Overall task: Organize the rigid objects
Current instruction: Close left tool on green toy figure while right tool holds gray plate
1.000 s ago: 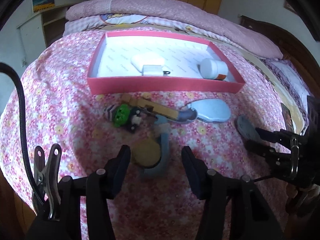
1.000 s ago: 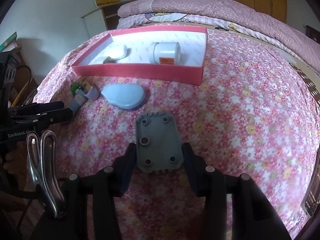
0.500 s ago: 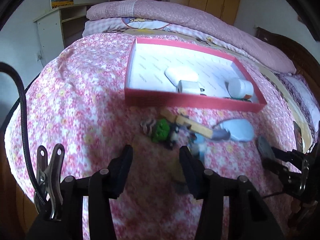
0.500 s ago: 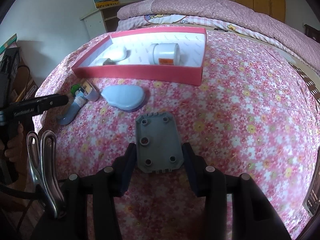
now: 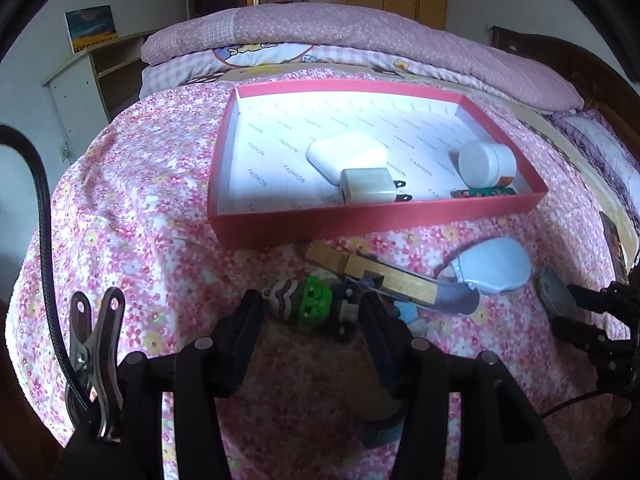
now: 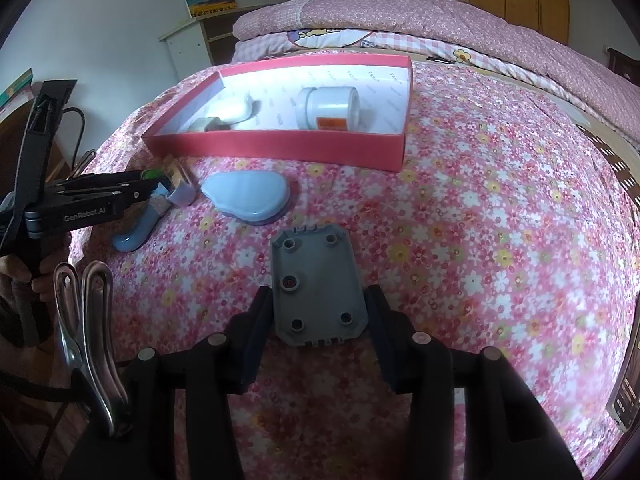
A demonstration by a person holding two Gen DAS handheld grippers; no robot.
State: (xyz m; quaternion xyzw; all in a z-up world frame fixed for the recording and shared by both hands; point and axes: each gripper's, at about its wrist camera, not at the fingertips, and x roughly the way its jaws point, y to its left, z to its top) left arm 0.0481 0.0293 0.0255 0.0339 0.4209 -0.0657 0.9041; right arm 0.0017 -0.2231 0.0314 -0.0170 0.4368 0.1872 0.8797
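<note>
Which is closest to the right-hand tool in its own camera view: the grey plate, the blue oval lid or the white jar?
1. Grey plate: between the right gripper's fingers.
2. Blue oval lid: farther out, left, on the bedspread.
3. White jar: farthest, lying inside the pink box.

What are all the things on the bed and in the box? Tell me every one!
Box: one, pink with white inside, on the flowery bedspread.
White case: one, inside the box.
Plug: one, cream, inside the box, in front of the case.
Jar: one, white, lying on its side in the box.
Small dark patterned thing: one, in the box's near right corner.
Green toy: one, on the bedspread between the left jaws.
Wooden clip: one, beside the toy.
Blue pebble shape: one, in front of the box.
Grey plate: one, held by the right gripper.
Left gripper: black, open around the toy.
Right gripper: black, shut on the plate.
</note>
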